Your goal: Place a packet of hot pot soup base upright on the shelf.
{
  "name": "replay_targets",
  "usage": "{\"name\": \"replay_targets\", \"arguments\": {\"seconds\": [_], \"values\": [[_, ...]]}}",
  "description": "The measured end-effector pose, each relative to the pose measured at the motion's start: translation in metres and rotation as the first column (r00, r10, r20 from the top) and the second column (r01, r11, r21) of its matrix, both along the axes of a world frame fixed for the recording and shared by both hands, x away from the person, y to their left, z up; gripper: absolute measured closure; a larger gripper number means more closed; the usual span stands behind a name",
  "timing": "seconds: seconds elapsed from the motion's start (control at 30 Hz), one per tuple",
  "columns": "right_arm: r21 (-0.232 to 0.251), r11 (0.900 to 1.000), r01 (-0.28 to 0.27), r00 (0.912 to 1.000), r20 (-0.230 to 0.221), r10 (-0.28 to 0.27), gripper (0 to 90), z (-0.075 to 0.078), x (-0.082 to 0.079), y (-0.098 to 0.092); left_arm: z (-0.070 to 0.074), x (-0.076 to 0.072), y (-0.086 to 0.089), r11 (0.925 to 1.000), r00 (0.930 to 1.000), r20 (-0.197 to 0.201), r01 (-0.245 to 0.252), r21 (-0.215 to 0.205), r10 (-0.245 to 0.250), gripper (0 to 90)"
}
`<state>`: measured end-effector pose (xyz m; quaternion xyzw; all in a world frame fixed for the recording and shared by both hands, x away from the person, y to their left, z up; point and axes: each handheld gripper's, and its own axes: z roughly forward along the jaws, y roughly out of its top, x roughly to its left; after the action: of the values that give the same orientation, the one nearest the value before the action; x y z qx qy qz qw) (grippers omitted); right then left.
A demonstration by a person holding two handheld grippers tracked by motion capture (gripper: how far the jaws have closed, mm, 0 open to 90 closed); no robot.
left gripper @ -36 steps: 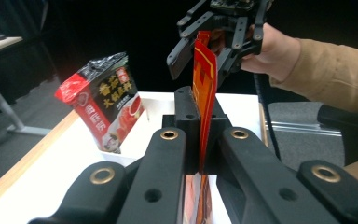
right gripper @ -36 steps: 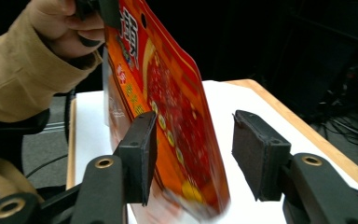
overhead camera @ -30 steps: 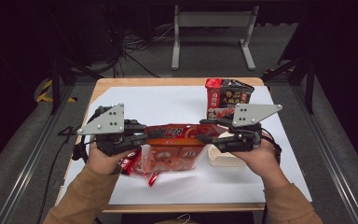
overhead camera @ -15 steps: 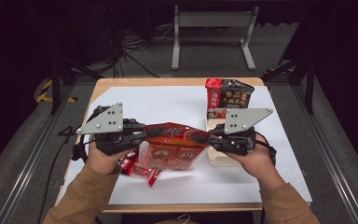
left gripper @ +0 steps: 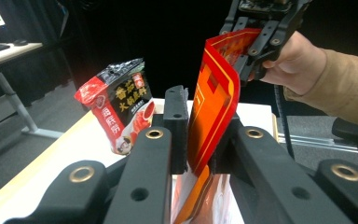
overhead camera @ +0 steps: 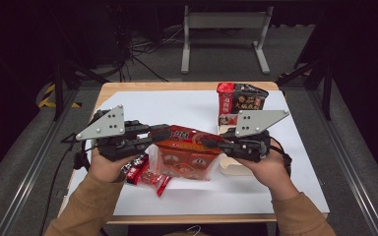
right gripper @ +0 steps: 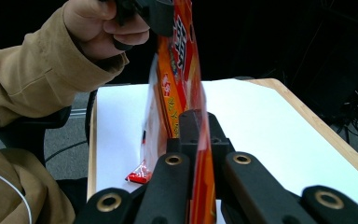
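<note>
Two tools have the orange snack bag point(overhead camera: 187, 152) pinched by its top edge, one at each end, and it hangs stretched between them just above the bench. Left tool point(overhead camera: 165, 132) grips the bag's left end; in the left gripper view its jaws have the orange film point(left gripper: 214, 112) pressed between them, and they have just eased open a touch without letting go. Right tool point(overhead camera: 204, 142) is clamped tight on the opposite end; in the right gripper view the film point(right gripper: 198, 154) runs straight up through its closed jaws.

Below the left tool, just beside the bag's lower corner, small red sachets point(overhead camera: 147, 174) lie on the white sheet point(overhead camera: 177, 105). Under the right tool and the hand holding it sits a pale tray point(overhead camera: 234, 167), partly hidden. Beyond the right tool, toward the far edge, a red-and-black pouch point(overhead camera: 241, 101) stands upright, well apart from the bag.

That white sheet covers most of the wooden bench point(overhead camera: 177, 86), whose light rim shows along the far side. Around the bench the floor is grey, with metal rails point(overhead camera: 29, 167) running down both sides, cables point(overhead camera: 142, 54) trailing at the far left, and a grey metal stand point(overhead camera: 224, 34) farther back. Room beyond is dark.
</note>
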<state>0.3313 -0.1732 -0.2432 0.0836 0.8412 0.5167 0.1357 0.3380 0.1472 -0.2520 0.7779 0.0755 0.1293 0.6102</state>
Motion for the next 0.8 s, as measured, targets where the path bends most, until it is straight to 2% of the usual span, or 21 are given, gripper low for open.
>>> {"name": "replay_targets", "arguments": {"seconds": [0.07, 0.27, 0.33, 0.37, 0.53, 0.8], "values": [[-0.003, 1.000, 0.002, 1.0000, 0.000, -0.002, 89.6, 0.002, 0.000, 0.001, 0.000, 0.002, 0.002, 0.9994, 0.9995, -0.002, -0.031, -0.013, 0.031, 75.5], [-0.009, 1.000, 0.027, 0.9996, 0.000, -0.027, 89.6, 0.012, 0.000, -0.001, 0.000, 0.005, 0.010, 0.9960, 0.9966, -0.006, -0.083, -0.034, 0.082, 57.5], [-0.009, 0.999, 0.032, 0.9995, 0.001, -0.032, 89.6, 0.014, 0.000, -0.001, 0.000, 0.006, 0.011, 0.9954, 0.9960, -0.006, -0.089, -0.037, 0.089, 54.1], [-0.009, 0.999, 0.043, 0.9991, -0.001, -0.043, 89.6, 0.020, 0.001, -0.002, -0.001, 0.008, 0.012, 0.9955, 0.9963, -0.006, -0.086, -0.038, 0.086, 48.6], [-0.006, 0.998, 0.063, 0.9979, -0.011, -0.063, 89.6, 0.032, 0.003, -0.005, -0.003, 0.015, 0.017, 0.9945, 0.9946, -0.044, -0.095, -0.042, 0.094, 43.7], [-0.009, 0.996, 0.086, 0.9963, -0.005, -0.086, 89.6, 0.052, 0.005, -0.009, -0.006, 0.022, 0.022, 0.9913, 0.9907, -0.064, -0.123, -0.047, 0.120, 36.3]]}}
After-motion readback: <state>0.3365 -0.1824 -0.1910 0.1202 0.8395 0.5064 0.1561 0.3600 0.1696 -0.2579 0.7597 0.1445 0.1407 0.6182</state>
